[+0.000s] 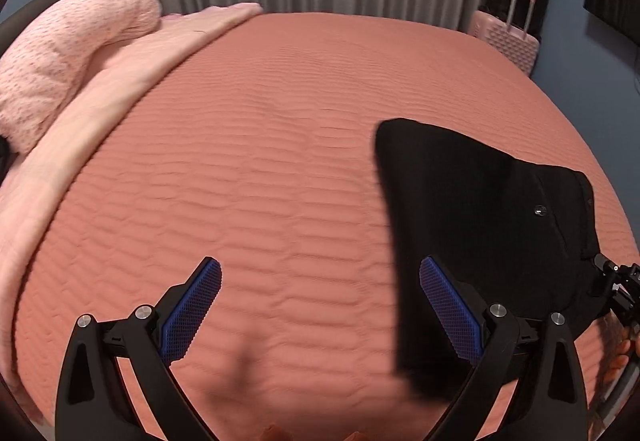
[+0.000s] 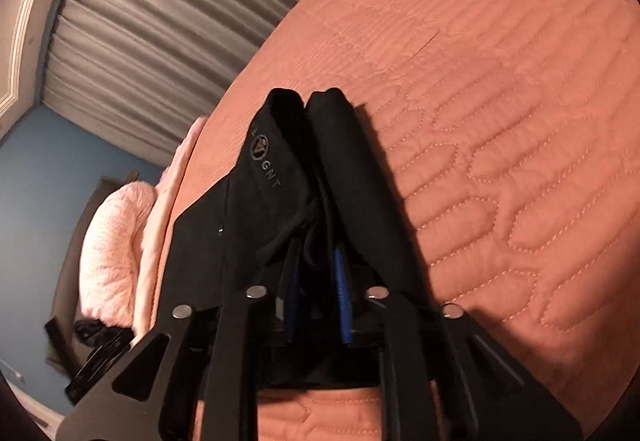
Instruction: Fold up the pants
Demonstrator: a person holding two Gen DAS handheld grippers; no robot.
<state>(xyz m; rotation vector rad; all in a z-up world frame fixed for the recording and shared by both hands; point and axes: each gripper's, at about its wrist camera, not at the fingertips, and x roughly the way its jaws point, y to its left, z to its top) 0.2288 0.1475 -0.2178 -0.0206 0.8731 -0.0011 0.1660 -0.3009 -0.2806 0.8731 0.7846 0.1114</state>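
The right gripper (image 2: 318, 297) is pinching the black pants (image 2: 280, 193) between nearly closed fingers, fabric bunching upward at centre frame. The left gripper (image 1: 320, 315) is gaping wide, holding nothing, hovering over the salmon quilt (image 1: 260, 161). The pants (image 1: 472, 225) are hanging at the left view's right side.

free: quilted bedspread (image 1: 248, 161) left of black pants (image 1: 480, 209) | blocked: pink pillow (image 1: 60, 61), far left
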